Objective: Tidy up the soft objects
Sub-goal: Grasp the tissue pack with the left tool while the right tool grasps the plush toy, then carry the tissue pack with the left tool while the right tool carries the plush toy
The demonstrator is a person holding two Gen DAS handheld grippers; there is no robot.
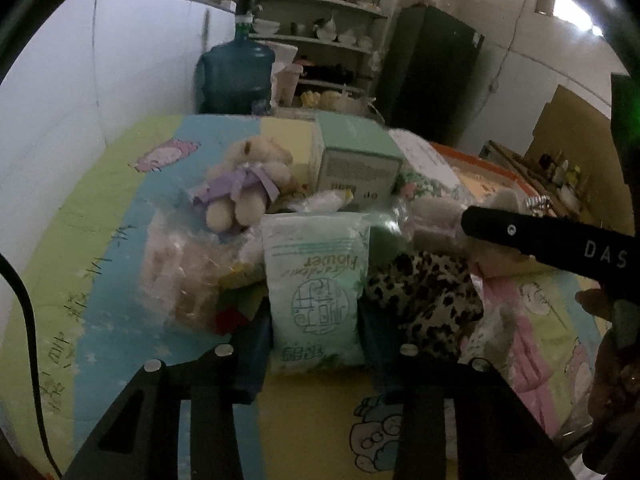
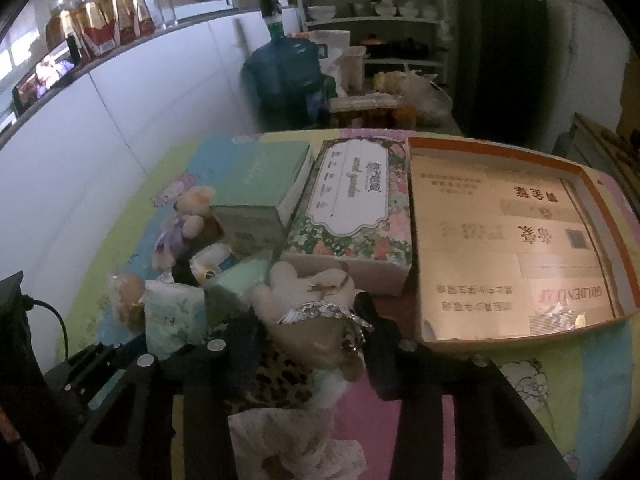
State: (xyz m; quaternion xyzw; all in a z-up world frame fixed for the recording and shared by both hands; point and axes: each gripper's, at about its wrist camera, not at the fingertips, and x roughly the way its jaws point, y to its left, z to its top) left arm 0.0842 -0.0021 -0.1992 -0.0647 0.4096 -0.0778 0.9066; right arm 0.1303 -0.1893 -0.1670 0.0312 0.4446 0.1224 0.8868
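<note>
Left gripper [image 1: 318,350]: angling downward, pinching the pale green tissue pack [image 1: 316,280].
Right gripper [image 2: 308,346]: angling downward, clamping the cream plush bear [image 2: 316,304].
Pack: lying printed-side up, crinkling.

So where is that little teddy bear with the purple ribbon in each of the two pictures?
Left wrist view: the teddy bear with the purple ribbon sits left of centre, at the back of the pile, left of the mint-green box.
Right wrist view: the bear is at the left, again just left of the same box.
Shared landmark: the blue water jug stands behind the table in both.
</note>
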